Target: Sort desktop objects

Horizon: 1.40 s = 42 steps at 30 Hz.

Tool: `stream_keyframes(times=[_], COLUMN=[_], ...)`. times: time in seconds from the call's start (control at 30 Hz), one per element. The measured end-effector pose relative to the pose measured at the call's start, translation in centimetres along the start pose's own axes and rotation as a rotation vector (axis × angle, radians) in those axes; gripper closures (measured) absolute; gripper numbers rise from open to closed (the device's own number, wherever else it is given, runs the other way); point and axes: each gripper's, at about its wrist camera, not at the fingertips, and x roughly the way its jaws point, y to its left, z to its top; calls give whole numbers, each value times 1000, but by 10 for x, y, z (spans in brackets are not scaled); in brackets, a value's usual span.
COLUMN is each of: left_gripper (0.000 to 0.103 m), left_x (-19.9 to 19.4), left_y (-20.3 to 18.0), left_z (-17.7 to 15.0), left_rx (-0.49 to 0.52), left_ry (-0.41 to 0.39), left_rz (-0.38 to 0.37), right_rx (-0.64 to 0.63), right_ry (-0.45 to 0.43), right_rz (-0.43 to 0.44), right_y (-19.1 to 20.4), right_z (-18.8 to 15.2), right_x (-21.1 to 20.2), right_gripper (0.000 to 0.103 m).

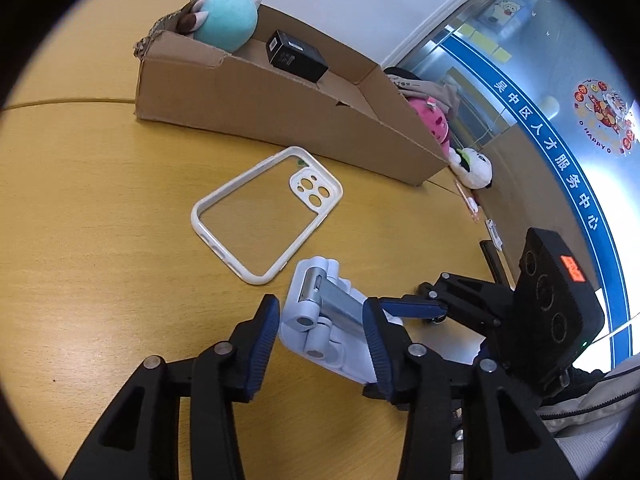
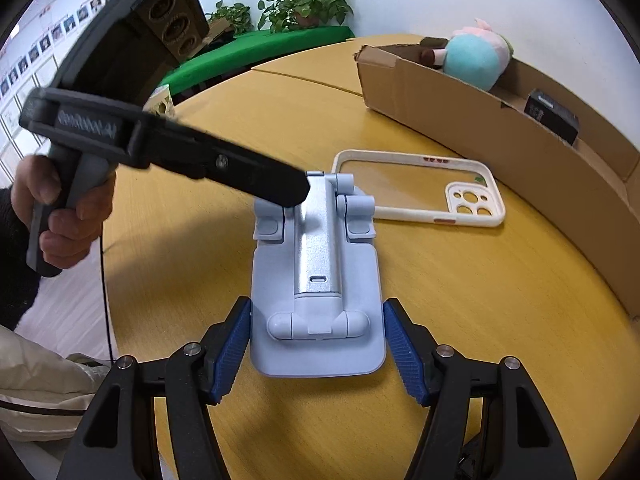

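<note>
On the round wooden table [image 2: 460, 300] a pale blue phone stand [image 2: 318, 280] is laid flat and folded, with a silver bar along its middle and round hinges at both ends. It is flanked at its wide end by the blue pads of the right gripper [image 2: 318, 350]; whether they press on it cannot be told. Its hinge end is seen between the pads of the left gripper [image 1: 322, 344], which are apart, and a grip cannot be told. Just beside the stand a white phone case [image 1: 268, 214] is seen, and behind it a cardboard box [image 1: 280, 100] with a teal plush toy [image 1: 226, 20] and a small black box [image 1: 296, 56].

Only in the right wrist view are a hand [image 2: 60, 216] on the left gripper's handle and green plants [image 2: 304, 2] shown. Only in the left wrist view are a pink plush [image 1: 434, 120] and a white plush [image 1: 474, 168] shown past the box.
</note>
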Motion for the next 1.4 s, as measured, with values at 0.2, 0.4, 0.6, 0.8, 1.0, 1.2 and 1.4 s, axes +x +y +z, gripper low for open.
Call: stream_keyframes(times=[0.2, 0.4, 0.6, 0.8, 1.0, 1.2, 1.4], left_gripper=[65, 72, 72, 71, 98, 97, 52], left_x=[-4, -6, 3, 25, 75, 87, 86], left_y=[-3, -18, -43, -66, -97, -75, -59], left_z=[8, 43, 98, 156, 208, 231, 193], left_rx=[11, 63, 151, 247, 350, 257, 205], left_ry=[-9, -27, -44, -38, 58, 29, 63], left_rz=[-4, -9, -31, -83, -233, -169, -140], right_rx=[48, 70, 102, 141, 164, 308, 410], right_ry=[-36, -78, -176, -248, -230, -187, -159], right_rz=[43, 13, -64, -143, -197, -206, -191], right_y=[-10, -23, -53, -95, -140, -201, -230], right_z=[2, 16, 50, 76, 106, 92, 40], right_x=[-11, -28, -62, -88, -84, -75, -101], right_gripper=[32, 32, 33, 33, 89, 90, 28])
